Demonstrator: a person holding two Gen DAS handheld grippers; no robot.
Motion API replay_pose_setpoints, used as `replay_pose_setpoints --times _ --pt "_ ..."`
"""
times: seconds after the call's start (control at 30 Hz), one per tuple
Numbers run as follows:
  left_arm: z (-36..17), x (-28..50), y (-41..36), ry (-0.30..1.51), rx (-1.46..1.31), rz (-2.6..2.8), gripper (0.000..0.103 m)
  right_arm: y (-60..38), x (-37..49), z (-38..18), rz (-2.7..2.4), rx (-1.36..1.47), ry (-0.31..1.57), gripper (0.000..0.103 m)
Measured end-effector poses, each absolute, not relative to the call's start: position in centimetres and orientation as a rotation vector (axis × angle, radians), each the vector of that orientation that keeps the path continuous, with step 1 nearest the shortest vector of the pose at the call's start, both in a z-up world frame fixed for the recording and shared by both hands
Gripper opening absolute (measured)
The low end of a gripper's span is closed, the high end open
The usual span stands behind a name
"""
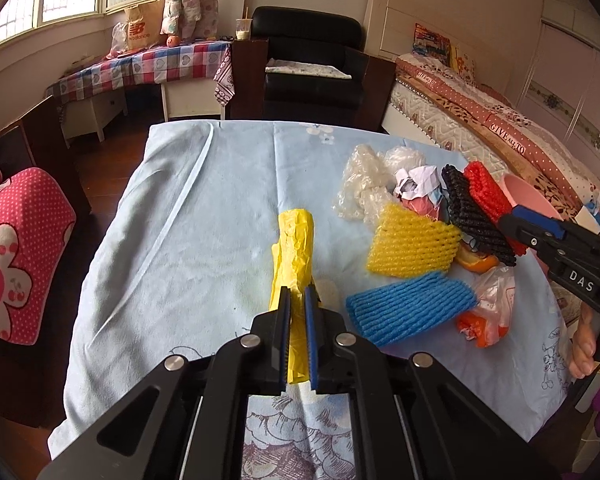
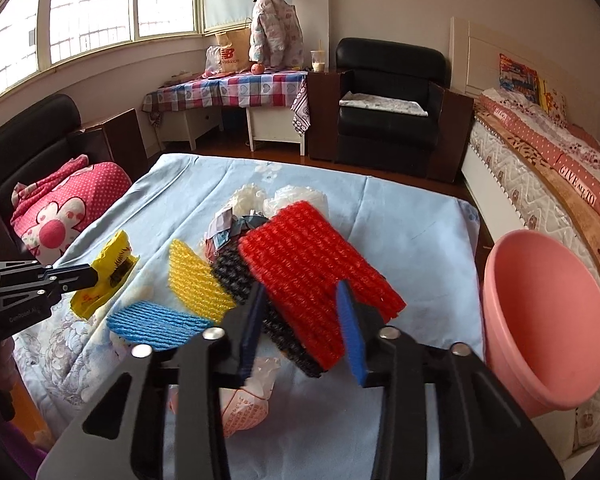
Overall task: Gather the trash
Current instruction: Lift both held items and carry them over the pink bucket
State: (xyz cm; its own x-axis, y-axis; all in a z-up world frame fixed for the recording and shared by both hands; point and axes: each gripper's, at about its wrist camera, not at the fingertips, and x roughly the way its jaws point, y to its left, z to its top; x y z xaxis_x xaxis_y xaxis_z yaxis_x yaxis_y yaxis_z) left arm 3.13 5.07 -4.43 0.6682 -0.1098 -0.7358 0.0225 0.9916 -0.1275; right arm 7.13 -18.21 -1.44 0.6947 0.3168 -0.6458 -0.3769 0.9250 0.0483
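Note:
My left gripper (image 1: pixel 298 294) is shut on a yellow plastic bag (image 1: pixel 294 248), held over the light blue cloth on the table (image 1: pixel 204 216); it also shows in the right wrist view (image 2: pixel 104 276). My right gripper (image 2: pixel 302 292) is closed around a red foam net (image 2: pixel 316 264) and a black foam net (image 2: pixel 240 276) under it. Both nets show in the left wrist view, red (image 1: pixel 488 196) and black (image 1: pixel 474 216). A yellow foam net (image 2: pixel 196 276), a blue foam net (image 2: pixel 156 324), crumpled paper (image 2: pixel 228 224), clear plastic wrap (image 1: pixel 360 188) and orange peel (image 1: pixel 476 262) lie in a pile.
A pink bucket (image 2: pixel 548 312) stands at the table's right edge beside the bed (image 2: pixel 560 168). A printed plastic bag (image 2: pixel 244 400) lies under my right gripper. A pink flowered cushion (image 1: pixel 16 256) sits on a chair at left. A black armchair (image 2: pixel 388 100) stands beyond.

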Motion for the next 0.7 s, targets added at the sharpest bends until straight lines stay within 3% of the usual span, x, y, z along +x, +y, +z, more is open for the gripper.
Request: replay_pose_setpoints --times 0.1,0.23,0.7 --pt "-4.2 3.1 4.8 0.829 -0.11 -0.081 0.006 -18.7 7.2 -1.6 0.395 -0.051 0.717 0.018" --pt "-3.8 3.2 4.6 0.82 -0.108 -0.087 0.006 -19.6 6.8 -1.5 0.388 -0.012 0.707 0.013" --pt "1.4 2.8 0.8 0.717 -0.109 -0.168 0.006 -25.8 4.8 2.4 0.334 0.196 0.605 0.013"
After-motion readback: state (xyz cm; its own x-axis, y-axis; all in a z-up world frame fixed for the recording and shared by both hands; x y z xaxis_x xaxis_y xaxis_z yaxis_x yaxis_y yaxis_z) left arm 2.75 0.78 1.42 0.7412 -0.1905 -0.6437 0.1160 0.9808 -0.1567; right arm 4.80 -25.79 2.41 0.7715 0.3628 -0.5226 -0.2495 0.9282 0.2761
